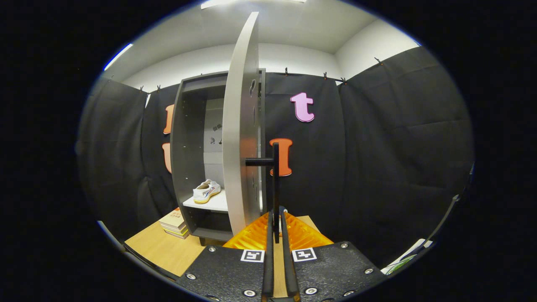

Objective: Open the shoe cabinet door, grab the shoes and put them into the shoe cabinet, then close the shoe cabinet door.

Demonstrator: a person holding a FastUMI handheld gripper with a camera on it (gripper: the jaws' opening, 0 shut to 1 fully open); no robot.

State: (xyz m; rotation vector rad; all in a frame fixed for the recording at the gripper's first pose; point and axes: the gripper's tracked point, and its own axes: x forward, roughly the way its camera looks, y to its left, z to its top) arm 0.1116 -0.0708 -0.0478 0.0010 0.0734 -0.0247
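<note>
Both gripper (pixel 276 228) fingers clamp door handle (pixel 275 188); shoe (pixel 206 191) on cabinet shelf (pixel 212 204)

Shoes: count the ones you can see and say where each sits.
1. A white shoe lies on the shelf inside the shoe cabinet, left of the open door whose handle the gripper clamps. The door may hide another.

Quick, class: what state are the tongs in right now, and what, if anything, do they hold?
Tongs: shut on the door handle of the shoe cabinet door, which stands open.
</note>
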